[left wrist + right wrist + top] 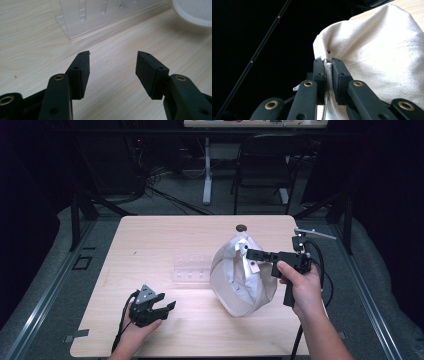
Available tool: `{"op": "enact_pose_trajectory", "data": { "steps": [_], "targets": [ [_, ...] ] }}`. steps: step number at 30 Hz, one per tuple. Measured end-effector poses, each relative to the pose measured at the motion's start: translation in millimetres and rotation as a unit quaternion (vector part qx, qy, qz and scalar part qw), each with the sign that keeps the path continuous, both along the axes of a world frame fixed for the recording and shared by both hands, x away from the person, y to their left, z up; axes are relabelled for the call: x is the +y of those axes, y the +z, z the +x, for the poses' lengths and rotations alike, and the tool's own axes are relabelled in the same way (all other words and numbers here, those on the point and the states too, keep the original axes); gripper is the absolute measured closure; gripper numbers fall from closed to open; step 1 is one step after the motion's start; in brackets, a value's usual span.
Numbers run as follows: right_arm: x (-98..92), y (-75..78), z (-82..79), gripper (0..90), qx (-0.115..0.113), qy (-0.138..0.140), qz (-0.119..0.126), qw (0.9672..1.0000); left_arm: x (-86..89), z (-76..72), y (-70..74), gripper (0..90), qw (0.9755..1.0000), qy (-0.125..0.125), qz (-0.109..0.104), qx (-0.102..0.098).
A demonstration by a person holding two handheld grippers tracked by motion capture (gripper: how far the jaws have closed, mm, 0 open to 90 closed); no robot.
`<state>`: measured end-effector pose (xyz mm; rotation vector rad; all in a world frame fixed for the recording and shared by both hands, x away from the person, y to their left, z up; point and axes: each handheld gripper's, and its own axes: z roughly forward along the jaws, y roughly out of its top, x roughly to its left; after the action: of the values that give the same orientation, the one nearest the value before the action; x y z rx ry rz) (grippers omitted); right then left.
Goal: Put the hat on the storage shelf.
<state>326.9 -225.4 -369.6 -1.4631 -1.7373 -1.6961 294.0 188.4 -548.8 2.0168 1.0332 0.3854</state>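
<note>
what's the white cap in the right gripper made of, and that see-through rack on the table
The white cap looks like woven cotton canvas, matte: a fine twill weave and soft folds show where the right gripper pinches its edge. The see-through rack looks like clear acrylic or similar hard plastic, glossy, with sharp edges and cut slots. It stands on the pale wood-grain table, likely laminate.

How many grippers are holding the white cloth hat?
1: the right gripper pinches the white cloth hat at its top; the left gripper hovers open near the table's front.
</note>
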Motion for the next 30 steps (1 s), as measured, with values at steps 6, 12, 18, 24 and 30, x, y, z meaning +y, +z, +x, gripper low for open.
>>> {"op": "enact_pose_trajectory", "data": {
  "steps": [6,12,18,24,30],
  "targets": [
    [3.0,5.9,3.0,82.3,-0.005,-0.004,0.003,1.0000,-4.7,-0.2,8.4,47.4,0.9999,-0.010,-0.008,-0.005],
    [11.0,10.0,6.9,82.3,-0.007,-0.003,0.001,1.0000,-15.9,-4.1,18.6,47.1,0.9994,-0.029,-0.006,-0.017],
    [16.2,14.3,9.4,82.3,-0.013,-0.004,0.000,0.9999,-38.1,-7.6,29.9,47.2,0.9981,-0.056,-0.006,-0.026],
    [19.8,16.5,13.4,82.3,-0.014,-0.003,0.000,0.9999,-60.8,-9.2,43.7,43.7,0.9958,-0.076,-0.008,-0.051],
    [24.9,21.5,21.2,82.3,-0.014,-0.012,0.002,0.9998,-105.5,-10.0,56.9,38.7,0.9921,-0.108,-0.009,-0.064]
  ]
}}
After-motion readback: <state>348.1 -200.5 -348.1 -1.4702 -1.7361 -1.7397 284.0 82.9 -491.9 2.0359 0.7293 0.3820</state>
